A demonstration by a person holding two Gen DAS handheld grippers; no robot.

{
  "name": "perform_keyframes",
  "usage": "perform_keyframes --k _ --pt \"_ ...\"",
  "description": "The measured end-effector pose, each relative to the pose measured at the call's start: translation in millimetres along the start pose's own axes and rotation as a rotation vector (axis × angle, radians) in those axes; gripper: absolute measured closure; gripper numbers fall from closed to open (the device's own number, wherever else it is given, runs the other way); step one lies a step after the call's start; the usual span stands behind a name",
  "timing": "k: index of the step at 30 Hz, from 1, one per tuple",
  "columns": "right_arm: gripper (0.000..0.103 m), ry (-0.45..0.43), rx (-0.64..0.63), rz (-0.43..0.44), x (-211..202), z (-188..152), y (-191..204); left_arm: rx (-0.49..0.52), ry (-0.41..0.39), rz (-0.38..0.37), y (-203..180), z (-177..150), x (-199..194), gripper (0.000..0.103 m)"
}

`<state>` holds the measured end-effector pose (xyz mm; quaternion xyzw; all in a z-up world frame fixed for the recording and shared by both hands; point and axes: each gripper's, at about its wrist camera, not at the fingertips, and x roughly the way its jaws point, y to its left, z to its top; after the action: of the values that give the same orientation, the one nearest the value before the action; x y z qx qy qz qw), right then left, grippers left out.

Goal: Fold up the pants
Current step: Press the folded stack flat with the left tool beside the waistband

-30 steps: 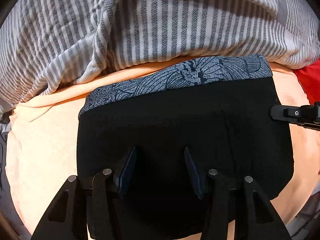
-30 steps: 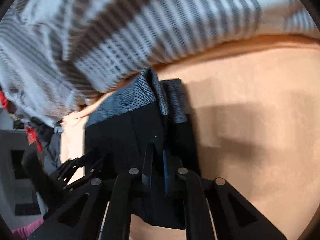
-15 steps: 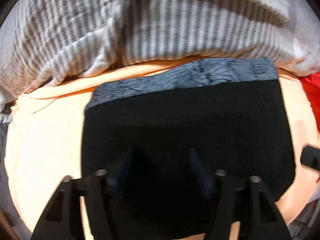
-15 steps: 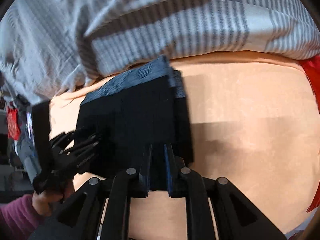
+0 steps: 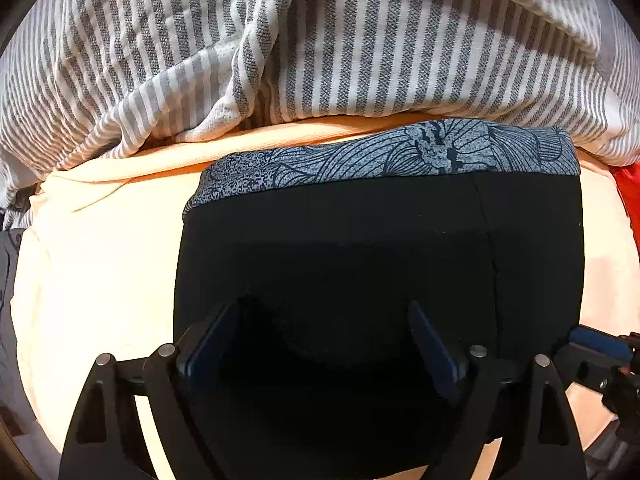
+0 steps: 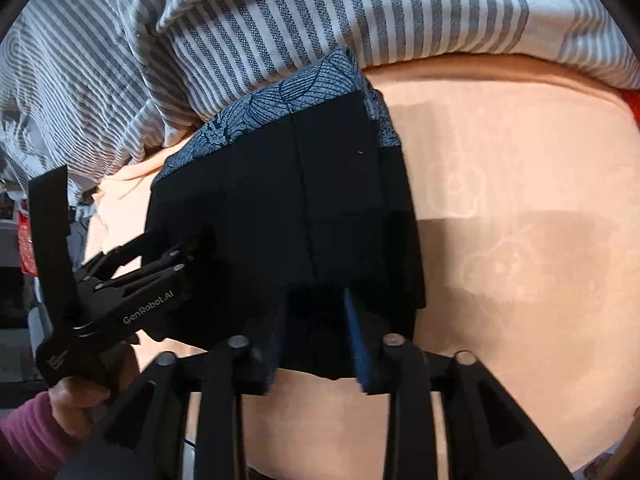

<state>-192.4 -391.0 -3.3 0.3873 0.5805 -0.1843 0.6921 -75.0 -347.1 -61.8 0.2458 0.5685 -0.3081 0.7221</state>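
The folded black pants [image 5: 360, 248] with a blue-grey patterned waistband [image 5: 400, 156] lie flat on the peach sheet [image 5: 100, 280]. My left gripper [image 5: 324, 320] hovers over their near half. Its jaws are wide and still opening, with only flat fabric below them. In the right wrist view the pants [image 6: 300, 200] lie left of centre. My right gripper [image 6: 316, 320] is at their near edge. Its jaws are opening, and the black hem sits loosely between the blue pads without being pinched. The left gripper [image 6: 188, 252] reaches in from the left, held by a hand [image 6: 76, 392].
A grey-and-white striped blanket [image 5: 320, 40] is bunched along the far side, touching the waistband. Red cloth [image 5: 628, 196] lies at the right edge. One finger [image 5: 592, 342] of the right gripper shows at the pants' right side. Bare peach sheet [image 6: 520, 240] spreads to the right.
The left jaws have spread much wider over the pants. The right jaws, shut on the pants' edge before, have parted and let go. The pants now lie flat.
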Motion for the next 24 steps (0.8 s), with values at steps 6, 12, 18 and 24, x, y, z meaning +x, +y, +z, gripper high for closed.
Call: perform_keyframes --k 6,12,18,24 --pt "0.034 -0.006 -0.041 0.007 3 -3 15 0.0 -0.007 0.006 0 2 2 0.016" --pt "0.029 -0.012 -0.077 -0.016 4 -6 23 -0.015 0.003 0.011 4 1 5 0.007" --pt "0.028 -0.016 -0.029 0.025 2 -5 15 -0.014 0.0 0.011 3 1 6 0.007" --pt "0.025 -0.008 -0.036 0.021 3 -5 18 -0.008 0.013 0.004 4 1 7 0.007"
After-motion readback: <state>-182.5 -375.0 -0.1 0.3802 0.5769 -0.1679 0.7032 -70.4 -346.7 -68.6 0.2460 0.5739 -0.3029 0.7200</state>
